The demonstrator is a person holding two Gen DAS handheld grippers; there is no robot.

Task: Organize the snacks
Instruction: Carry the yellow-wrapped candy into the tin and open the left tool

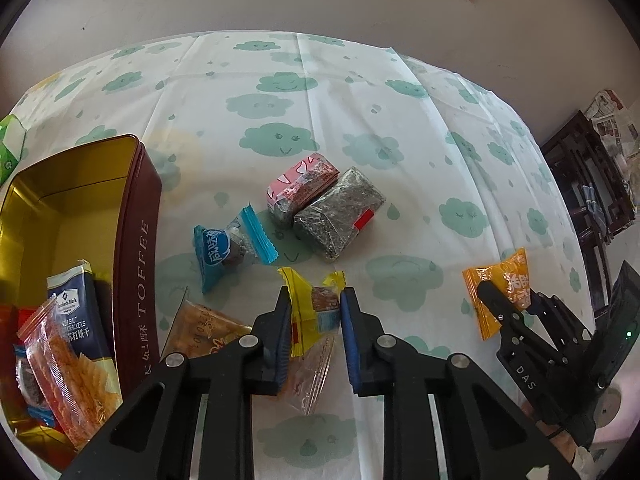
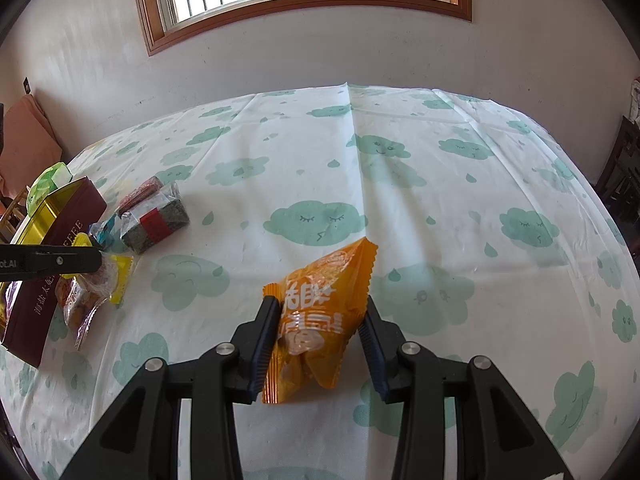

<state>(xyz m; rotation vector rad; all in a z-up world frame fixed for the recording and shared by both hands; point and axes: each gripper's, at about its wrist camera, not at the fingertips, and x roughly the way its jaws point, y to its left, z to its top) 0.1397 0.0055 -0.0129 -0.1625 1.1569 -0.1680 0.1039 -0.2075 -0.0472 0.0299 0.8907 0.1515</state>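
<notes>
A yellow-wrapped snack (image 1: 304, 292) sits between the blue pads of my left gripper (image 1: 316, 298), which is shut on it just above the cloud-print tablecloth. The same snack (image 2: 118, 280) shows at the left of the right wrist view, beside a black finger (image 2: 60, 260). My right gripper (image 2: 320, 308) is shut on an orange snack packet (image 2: 332, 272), whose top corner sticks up past the pads. That packet (image 1: 500, 280) lies at the right of the left wrist view. An open maroon toffee tin (image 1: 136, 216) stands to the left with several packets inside.
Loose on the cloth lie a blue-wrapped sweet (image 1: 224, 244), a pink pack (image 1: 304, 180), a dark silvery pack (image 1: 340, 212) and an orange see-through packet (image 1: 204, 328). A green box (image 1: 10, 144) stands behind the tin. Dark wooden furniture (image 1: 592, 184) is past the table's right edge.
</notes>
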